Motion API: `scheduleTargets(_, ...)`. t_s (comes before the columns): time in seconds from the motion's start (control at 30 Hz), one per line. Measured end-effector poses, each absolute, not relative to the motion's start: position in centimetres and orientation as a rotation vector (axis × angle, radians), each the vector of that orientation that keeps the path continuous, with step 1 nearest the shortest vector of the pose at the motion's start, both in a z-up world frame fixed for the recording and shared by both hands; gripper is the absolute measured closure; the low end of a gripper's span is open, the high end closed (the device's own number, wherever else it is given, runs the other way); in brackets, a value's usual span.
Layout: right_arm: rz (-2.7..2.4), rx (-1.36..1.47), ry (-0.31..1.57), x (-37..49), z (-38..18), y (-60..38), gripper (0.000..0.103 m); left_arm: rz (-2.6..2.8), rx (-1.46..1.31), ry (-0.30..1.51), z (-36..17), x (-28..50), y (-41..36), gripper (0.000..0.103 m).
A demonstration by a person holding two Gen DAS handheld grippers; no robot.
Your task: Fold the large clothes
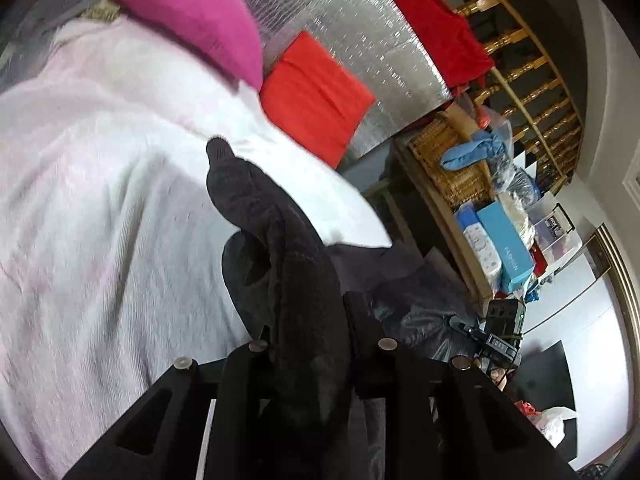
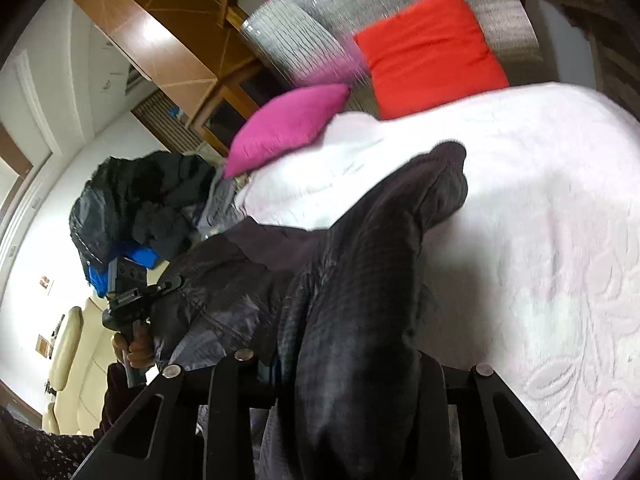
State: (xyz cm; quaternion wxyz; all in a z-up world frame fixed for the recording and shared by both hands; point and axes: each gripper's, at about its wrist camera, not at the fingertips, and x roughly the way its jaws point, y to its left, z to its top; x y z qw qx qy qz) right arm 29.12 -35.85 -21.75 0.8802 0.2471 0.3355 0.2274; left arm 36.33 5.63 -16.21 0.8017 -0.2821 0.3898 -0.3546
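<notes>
1. My left hand-held gripper [image 1: 308, 360] is clamped on a bunch of the dark jacket [image 1: 276, 240] — the cloth rises up between its fingers, over the bed.
2. The jacket lies on the pale bedspread [image 1: 100, 200], near its edge.
3. My right hand-held gripper [image 2: 352, 368] pinches another thick fold of the jacket [image 2: 360, 280] — a sleeve end points up the bed.
4. Past it sit a pink pillow [image 2: 288, 124] and a red pillow [image 2: 428, 48].

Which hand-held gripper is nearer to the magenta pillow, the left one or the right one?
Left, I judge. The left hand-held gripper sees the magenta pillow larger; the right hand-held gripper sees it smaller, farther off. Both grip the dark garment.
</notes>
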Motion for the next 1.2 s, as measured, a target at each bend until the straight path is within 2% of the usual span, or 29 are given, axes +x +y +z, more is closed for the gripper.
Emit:
scheduleTargets(0.27, 0.489, 0.532, 0.575, 28.9, -19.5, -35.6, 0.071, -0.743, -0.564, 0.721, -14.3, 36.1, 6.3, 0.083)
scheduleTargets(0.53, 0.303, 0.663, 0.757, 31.4, -26.3, -40.6, 0.071, -0.582, -0.602, 0.897, -20.1, 38.6, 8.9, 0.083)
scheduleTargets(0.6, 0.259, 0.693, 0.819, 31.7, -28.2, -41.9, 0.06, -0.556, -0.594, 0.932, -21.0, 38.8, 8.9, 0.083)
scheduleTargets(0.63, 0.245, 0.691, 0.849, 31.9, -29.0, -42.4, 0.048, -0.551, -0.595, 0.941, -21.3, 38.9, 8.9, 0.083)
scheduleTargets(0.67, 0.226, 0.698, 0.869, 31.9, -29.8, -42.8, 0.029, -0.548, -0.6, 0.957, -21.7, 38.9, 9.1, 0.081)
scheduleTargets(0.7, 0.202, 0.721, 0.892, 32.0, -30.8, -43.4, 0.022, -0.543, -0.6, 0.973, -22.0, 39.0, 9.2, 0.077)
scheduleTargets(0.73, 0.2, 0.738, 0.915, 32.1, -31.5, -43.8, 0.021, -0.532, -0.596, 0.986, -22.3, 39.0, 9.2, 0.073)
scheduleTargets(0.8, 0.214, 0.785, 0.96, 32.4, -33.2, -44.7, 0.02, -0.511, -0.591, 1.027, -23.2, 39.2, 9.3, 0.048)
scheduleTargets(0.93, 0.304, 0.922, 0.976, 32.7, -35.8, -46.2, 0.012, -0.484, -0.583, 1.085, -25.0, 39.7, 9.6, 0.041)
scheduleTargets(1.0, 0.327, 0.94, 0.968, 33.2, -36.0, -46.0, 0.001, -0.493, -0.576, 1.106, -25.5, 39.8, 9.5, 0.029)
scheduleTargets(1.07, 0.411, 0.948, 0.942, 33.9, -35.7, -44.8, 0.0, -0.538, -0.587, 1.152, -26.2, 40.0, 8.5, 0.021)
scheduleTargets(1.2, 0.413, 0.862, 0.947, 35.2, -35.0, -42.2, 0.0, -0.557, -0.569, 1.192, -27.4, 40.1, 7.3, 0.021)
